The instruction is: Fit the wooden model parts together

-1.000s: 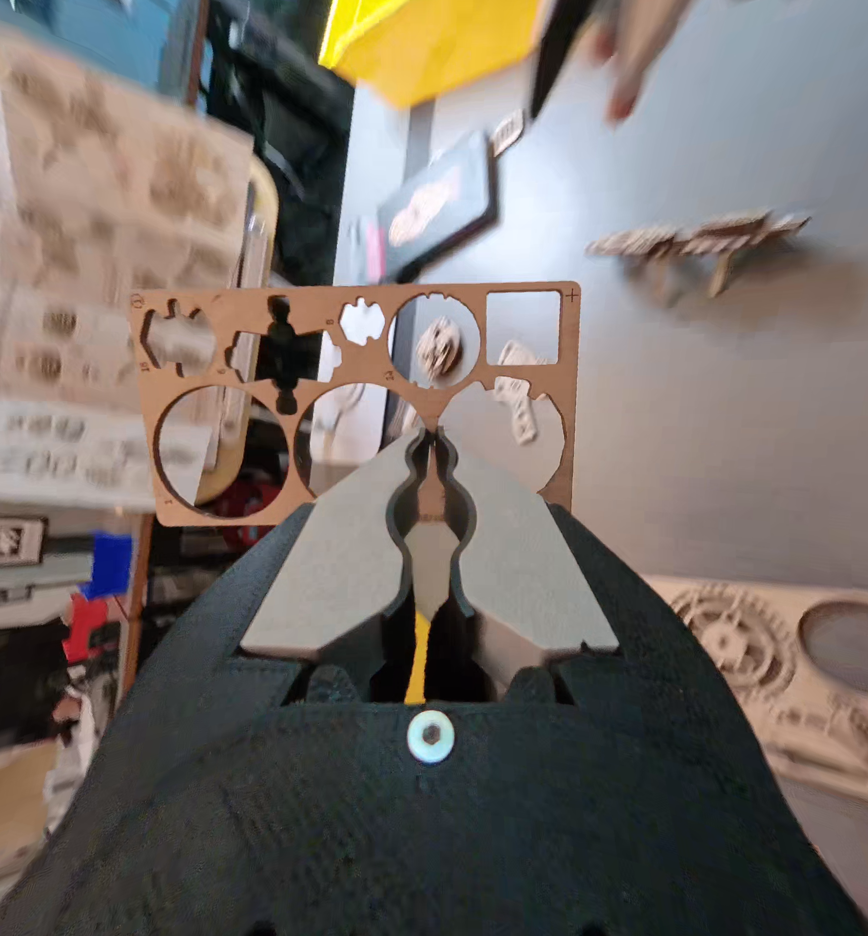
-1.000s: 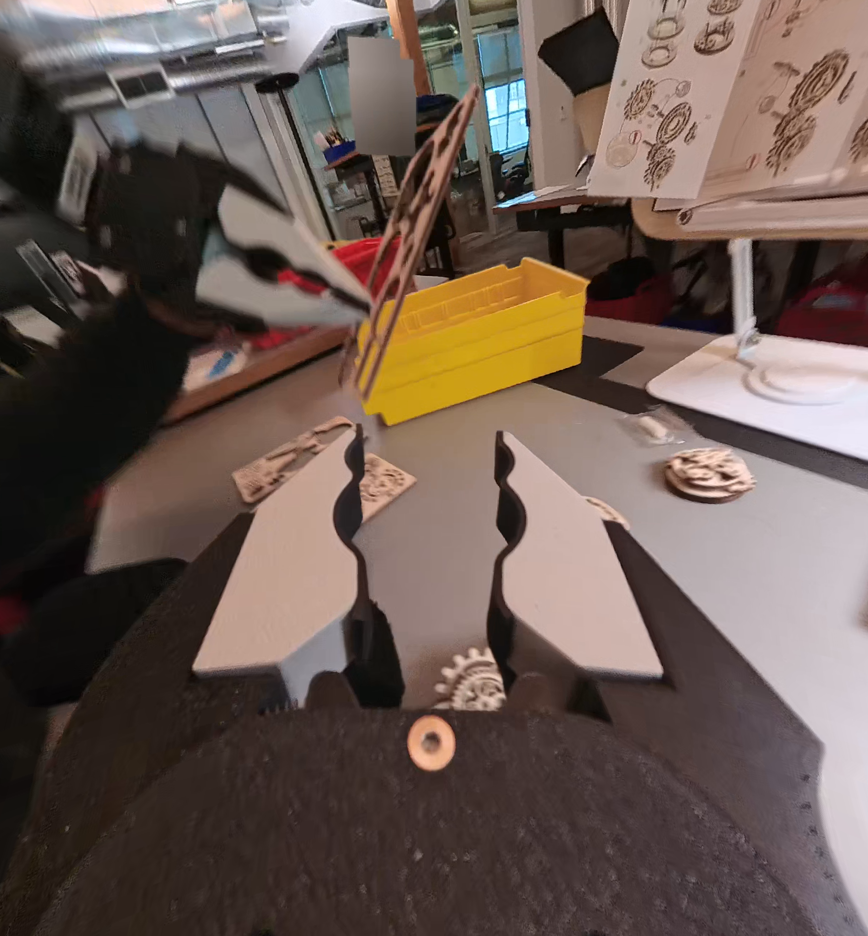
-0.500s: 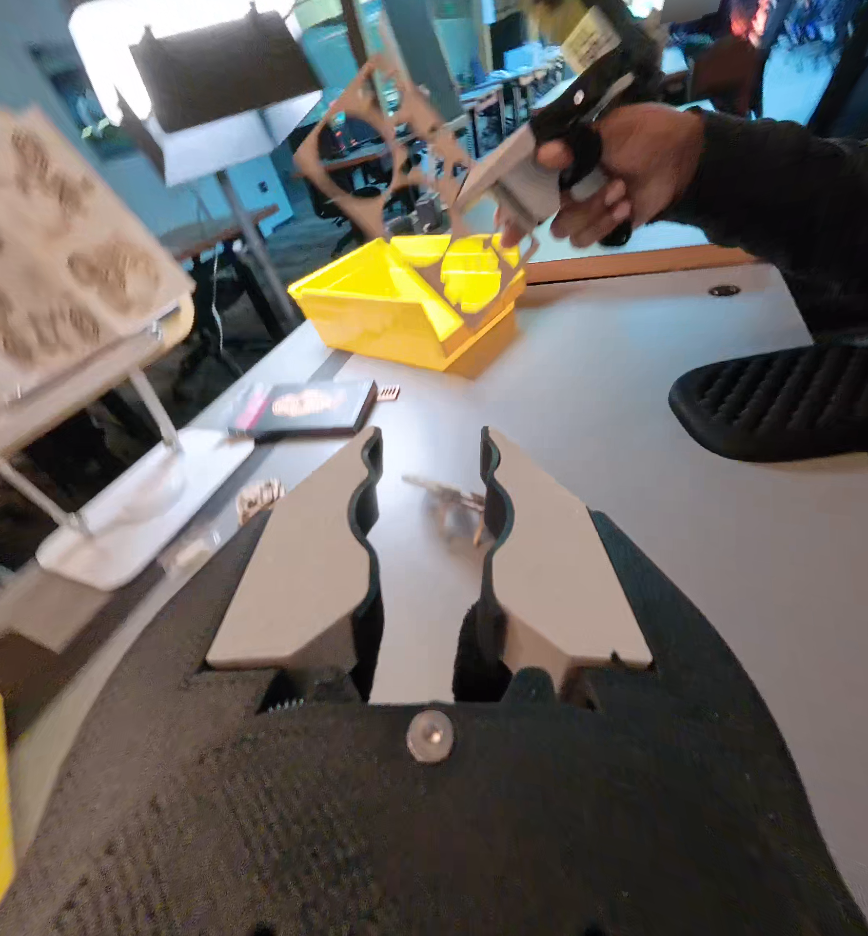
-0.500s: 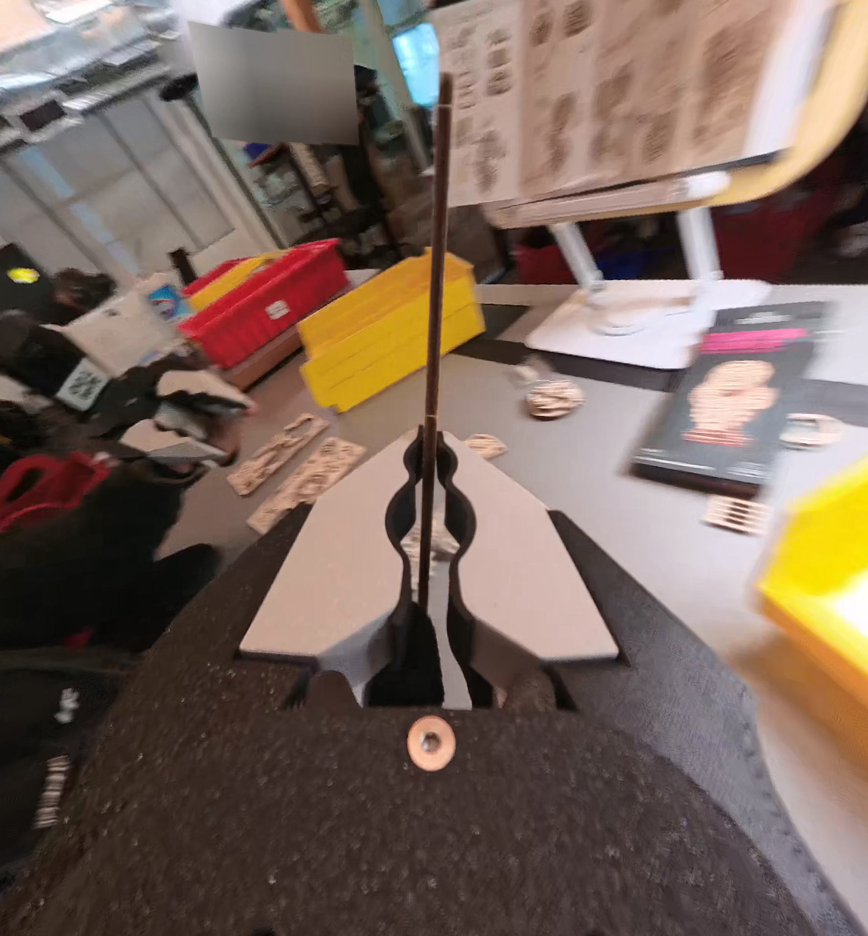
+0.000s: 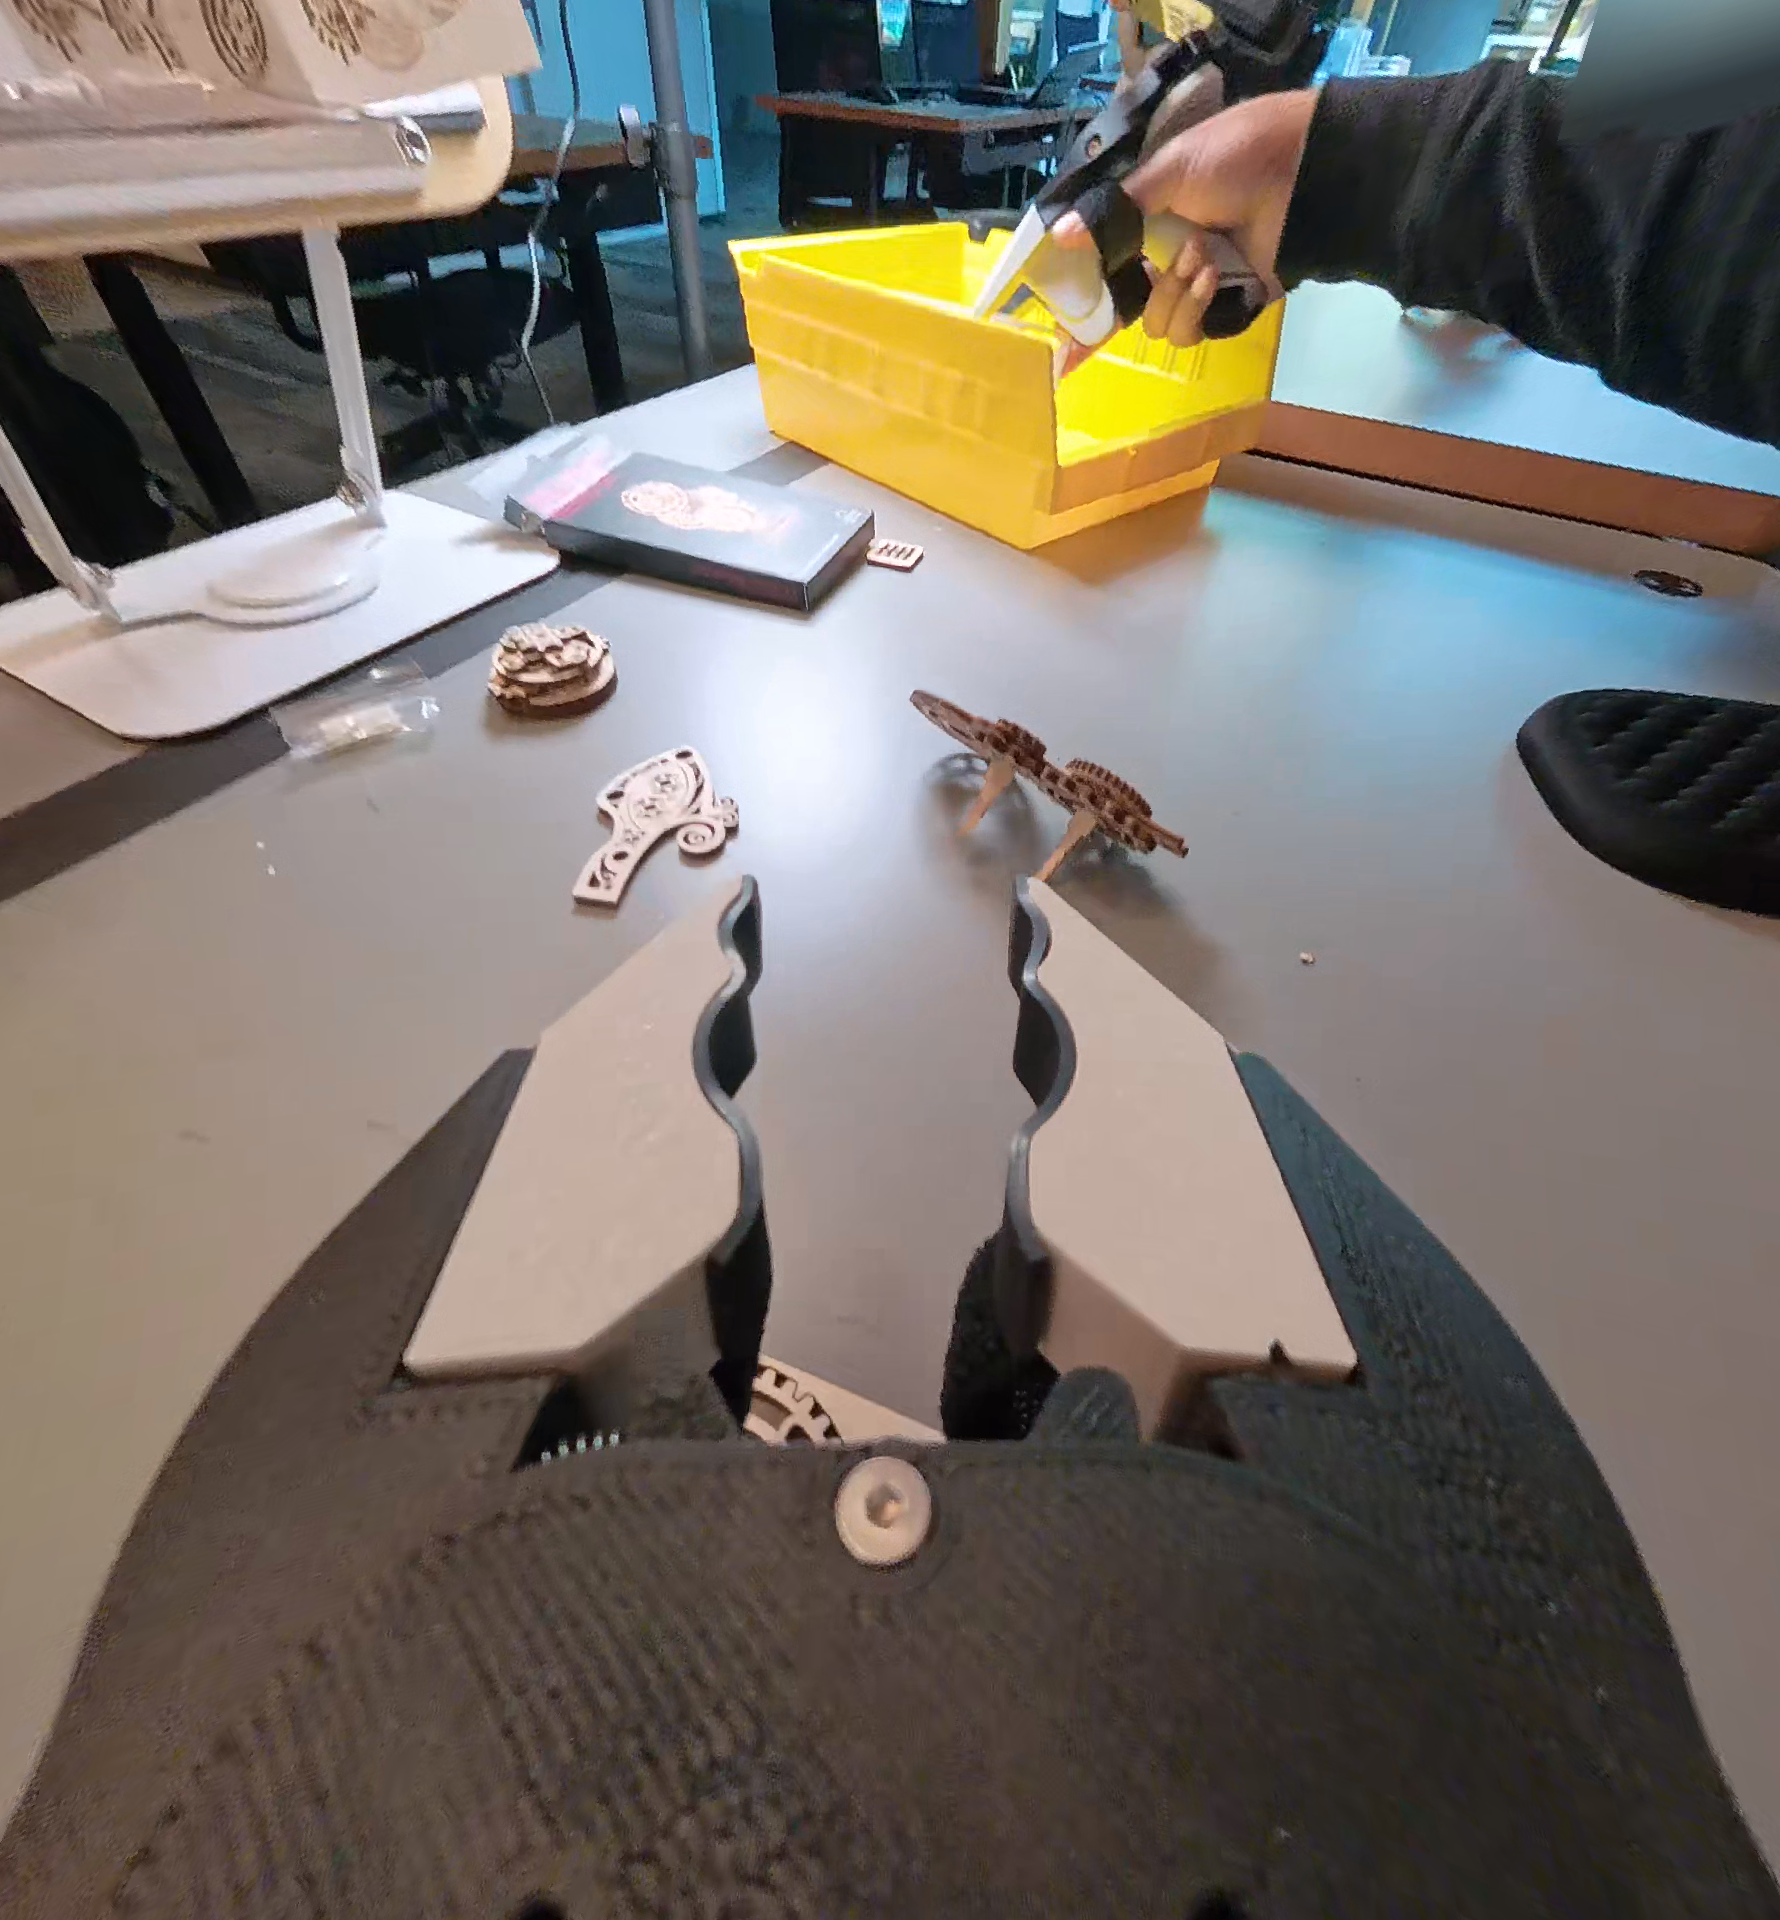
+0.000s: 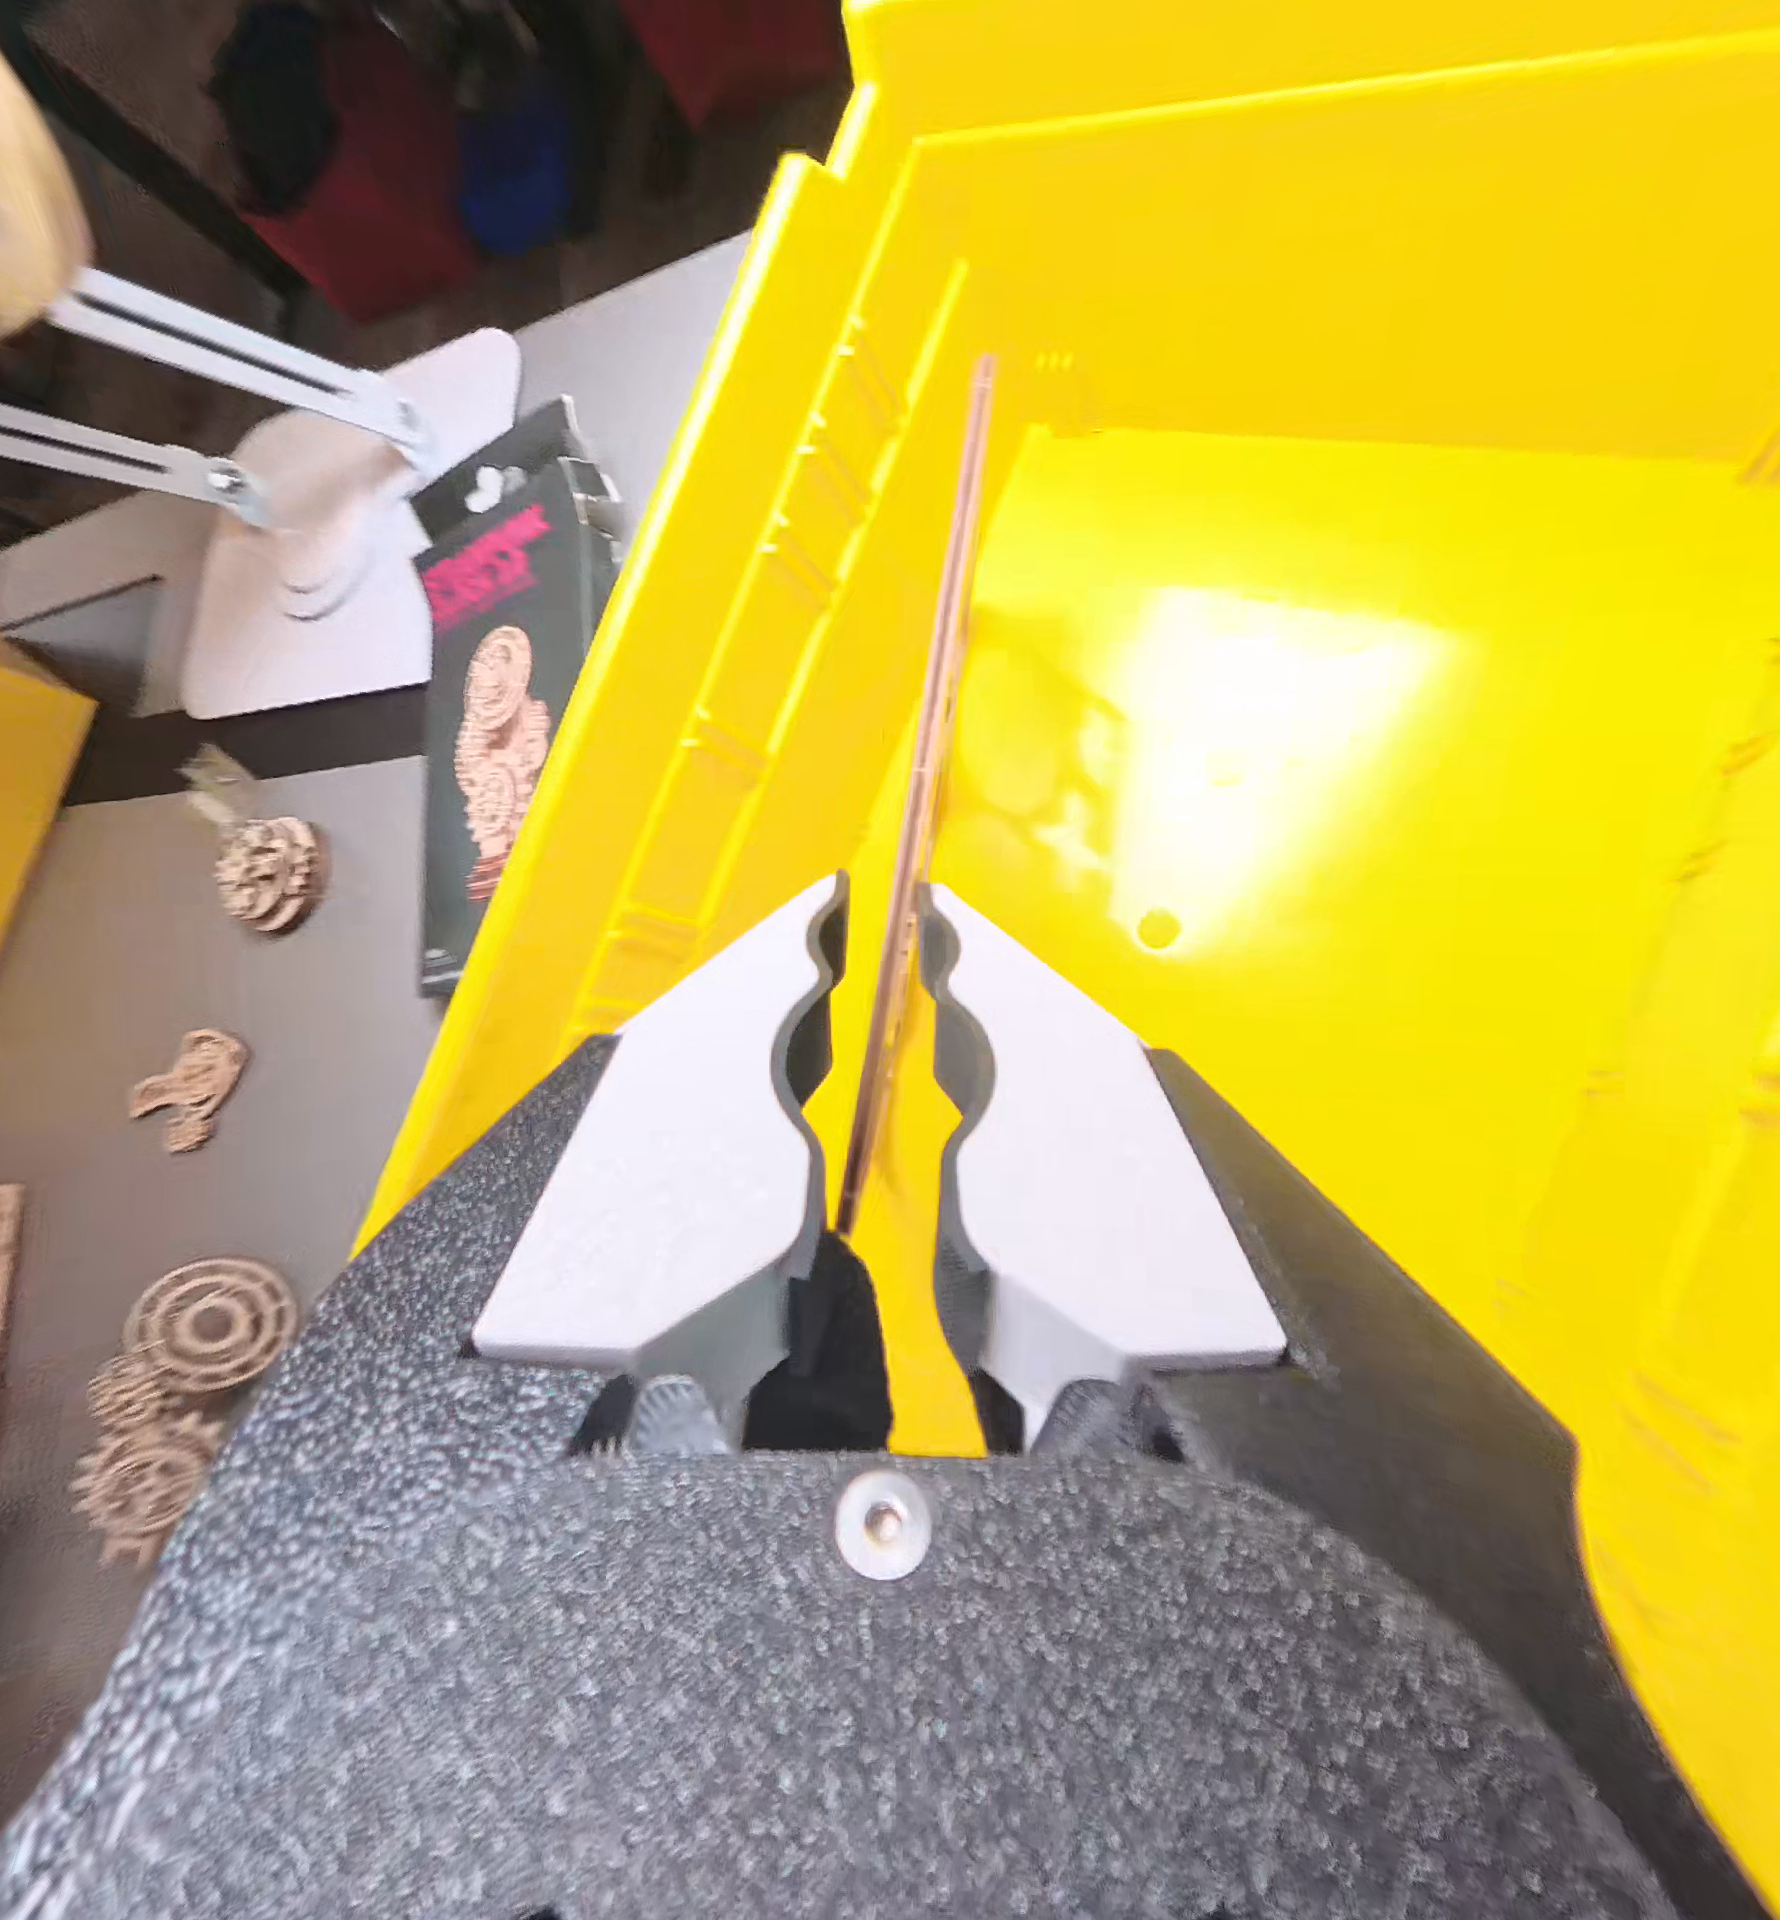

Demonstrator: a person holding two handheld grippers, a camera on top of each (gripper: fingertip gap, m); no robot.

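1. Wooden model parts lie loose on the table (image 5: 1385, 644): layered gear stack (image 5: 551, 668) far left, scrolled flat piece (image 5: 654, 823) beside it, half-built gear assembly (image 5: 1052, 792) on its pegs to the right
2. Left gripper (image 5: 884, 914): jaws wide apart, empty, hovering short of the assembly
3. Right gripper (image 6: 884, 904): jaws nearly closed, thin punched-out sheet (image 6: 943, 727) edge-on between them, inside the yellow bin (image 6: 1281, 260); can't tell if still pinched
4. Step looks like scrap disposal; next: let go of sheet, then pick a part for the assembly
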